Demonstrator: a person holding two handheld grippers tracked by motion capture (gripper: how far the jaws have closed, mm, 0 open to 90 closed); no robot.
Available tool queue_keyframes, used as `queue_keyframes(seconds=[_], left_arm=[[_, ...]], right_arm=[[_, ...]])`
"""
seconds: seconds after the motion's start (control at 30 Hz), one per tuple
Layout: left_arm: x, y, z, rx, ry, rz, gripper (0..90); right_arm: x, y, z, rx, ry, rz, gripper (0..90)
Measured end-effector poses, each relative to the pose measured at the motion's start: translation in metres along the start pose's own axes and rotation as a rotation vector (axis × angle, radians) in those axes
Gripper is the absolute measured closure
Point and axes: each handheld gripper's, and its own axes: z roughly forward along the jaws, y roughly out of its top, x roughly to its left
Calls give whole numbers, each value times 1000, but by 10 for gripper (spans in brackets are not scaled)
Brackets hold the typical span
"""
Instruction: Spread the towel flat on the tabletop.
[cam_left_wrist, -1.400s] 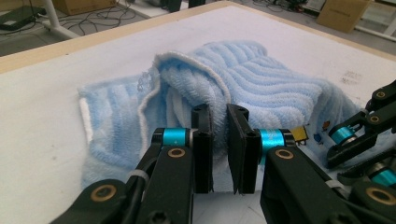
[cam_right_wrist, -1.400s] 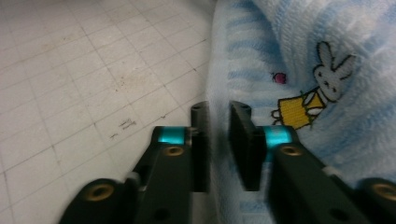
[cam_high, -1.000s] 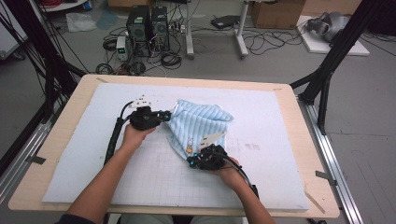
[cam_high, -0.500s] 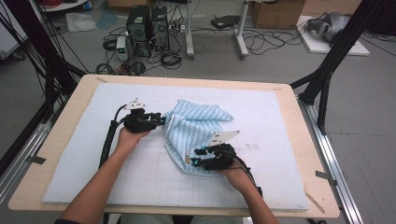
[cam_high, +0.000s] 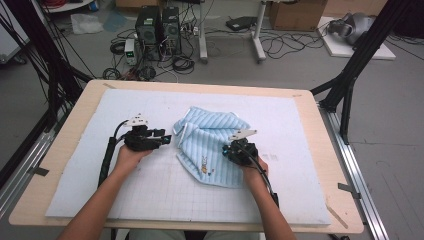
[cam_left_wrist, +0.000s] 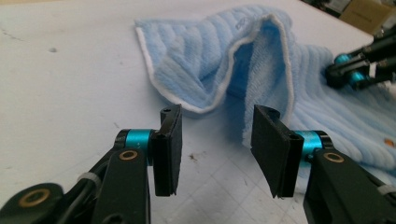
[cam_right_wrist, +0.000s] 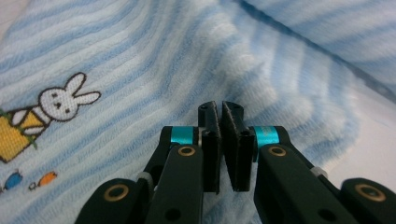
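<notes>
A light blue striped towel (cam_high: 207, 135) lies crumpled on the white mat, with a small rabbit print (cam_right_wrist: 60, 100) near its front edge. My left gripper (cam_high: 165, 137) rests on the mat just left of the towel. Its jaws have just been opening and stand open, with bare mat between the pads (cam_left_wrist: 217, 149). The towel's white-hemmed fold (cam_left_wrist: 210, 60) rises a short way beyond them. My right gripper (cam_high: 226, 149) sits low over the towel's right part. Its jaws have just closed and are shut (cam_right_wrist: 219, 112), and I see no cloth between the pads.
The white gridded mat (cam_high: 150, 200) covers most of the wooden table (cam_high: 65, 165). Black frame posts (cam_high: 350, 85) stand at both sides. Computers and cables (cam_high: 160, 30) sit on the floor beyond the far edge.
My left gripper has let go of the towel's left edge, opened and drawn back to the left. My right gripper has shifted rightward and farther up the towel, opening briefly and shutting again.
</notes>
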Motion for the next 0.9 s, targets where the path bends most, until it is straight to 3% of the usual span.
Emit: queue_keyframes(seconds=[0.07, 0.13, 0.2, 0.27, 0.43, 0.5, 0.63, 0.73, 0.77, 0.83, 0.87, 0.9], left_arm=[[-4, 0, 2, 14, -18, 13, 555], [-10, -1, 4, 42, -41, 26, 561], [-18, -3, 8, 76, -68, 44, 567], [-25, -6, 10, 92, -90, 64, 579], [-38, -10, 11, 123, -117, 59, 589], [-43, -11, 10, 103, -121, 44, 597], [-50, -13, 16, 123, -113, 47, 615], [-56, -13, 24, 186, -54, 90, 623], [-58, -12, 25, 186, -41, 101, 633], [-62, -12, 25, 195, -26, 158, 711], [-63, -12, 24, 205, -20, 174, 786], [-65, -13, 22, 205, -12, 168, 801]], right_arm=[[-3, -1, -3, 14, -79, 4, 865], [-7, -4, -5, 12, -106, 50, 820], [-10, -5, -7, 2, -111, 88, 664], [-10, -6, -12, -26, -104, 101, 592], [-9, -14, -32, -91, -100, 94, 534], [-9, -19, -40, -93, -106, 89, 529], [-13, -26, -52, -125, -111, 119, 511], [-12, -31, -56, -126, -110, 140, 510], [-11, -33, -56, -123, -107, 145, 510], [-8, -37, -57, -114, -104, 141, 510], [-6, -38, -57, -108, -104, 140, 510], [-4, -39, -58, -106, -102, 141, 510]])
